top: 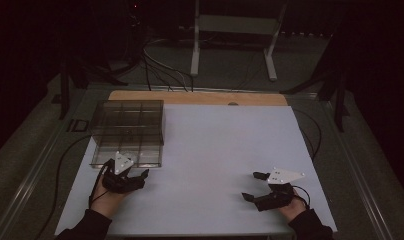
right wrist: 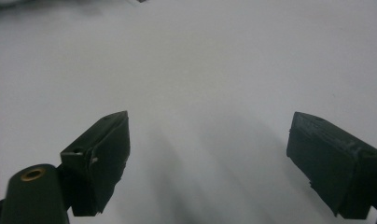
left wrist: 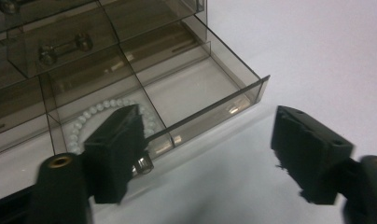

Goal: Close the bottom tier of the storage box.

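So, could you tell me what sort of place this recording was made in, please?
Probably a dim lab or recording workspace: a white table for the task, loose cables on the floor behind it, and a white metal stand. A clear drawer box sits by the left gripper.

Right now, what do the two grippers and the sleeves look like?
Both are black two-jaw tools. The left gripper and right gripper each carry a pale three-cornered plate and trail a black cable. Brass-coloured insert at the jaw base in each gripper view. Dark sleeves.

Smoky clear drawer box, bottom drawer pulled out

It's near my left hand; a pearl bracelet curls in one compartment.
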Demonstrator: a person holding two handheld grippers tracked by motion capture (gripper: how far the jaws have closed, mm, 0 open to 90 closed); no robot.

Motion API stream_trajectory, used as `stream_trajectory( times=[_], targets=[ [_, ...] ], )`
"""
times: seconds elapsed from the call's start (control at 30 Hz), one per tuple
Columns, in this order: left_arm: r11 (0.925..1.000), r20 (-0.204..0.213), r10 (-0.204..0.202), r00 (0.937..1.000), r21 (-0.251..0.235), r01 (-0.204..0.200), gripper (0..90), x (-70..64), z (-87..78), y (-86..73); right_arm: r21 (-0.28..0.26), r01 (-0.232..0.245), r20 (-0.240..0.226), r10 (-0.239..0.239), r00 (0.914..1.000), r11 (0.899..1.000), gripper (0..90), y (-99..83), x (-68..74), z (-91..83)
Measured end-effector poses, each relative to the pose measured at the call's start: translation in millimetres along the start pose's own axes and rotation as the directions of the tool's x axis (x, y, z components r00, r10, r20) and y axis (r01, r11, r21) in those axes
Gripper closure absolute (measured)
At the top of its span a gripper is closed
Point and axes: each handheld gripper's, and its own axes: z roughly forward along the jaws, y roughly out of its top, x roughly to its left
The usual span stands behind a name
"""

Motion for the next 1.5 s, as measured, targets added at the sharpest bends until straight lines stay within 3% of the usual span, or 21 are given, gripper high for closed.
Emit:
stream_trajectory(
  times=[0.33,0.6,0.87,1.03,1.27,1.5],
  targets=[
    [0.9999,-0.032,0.013,0.9994,0.007,-0.013,53.6,1.4,0.6,-1.3,0.003,0.000,-0.004,0.000,1.0000,1.000,13.5,0.0,0.2,0.6],
    [0.9998,-0.032,0.019,0.9993,-0.002,-0.019,69.5,5.0,0.2,-2.1,0.004,0.002,-0.004,-0.002,1.0000,1.000,13.5,0.0,0.2,1.0],
    [0.9999,-0.019,-0.007,0.9998,-0.008,0.007,86.1,11.3,0.5,-2.5,0.004,0.001,-0.003,-0.001,1.0000,1.000,13.4,0.2,0.1,0.9],
    [0.9999,-0.014,0.016,0.9998,-0.002,-0.016,90.0,12.1,2.5,-1.7,0.006,0.001,-0.003,-0.001,1.0000,1.000,13.5,0.1,0.1,1.3],
    [0.9998,-0.019,0.003,0.9998,-0.020,-0.003,90.0,16.3,3.7,-1.1,0.006,0.001,-0.002,-0.001,1.0000,1.000,13.5,0.1,0.2,1.1],
    [0.9998,-0.019,0.019,0.9996,-0.007,-0.019,90.0,16.0,10.6,-0.1,0.008,0.004,-0.002,-0.004,1.0000,1.000,13.5,0.1,0.4,1.4]
  ],
)
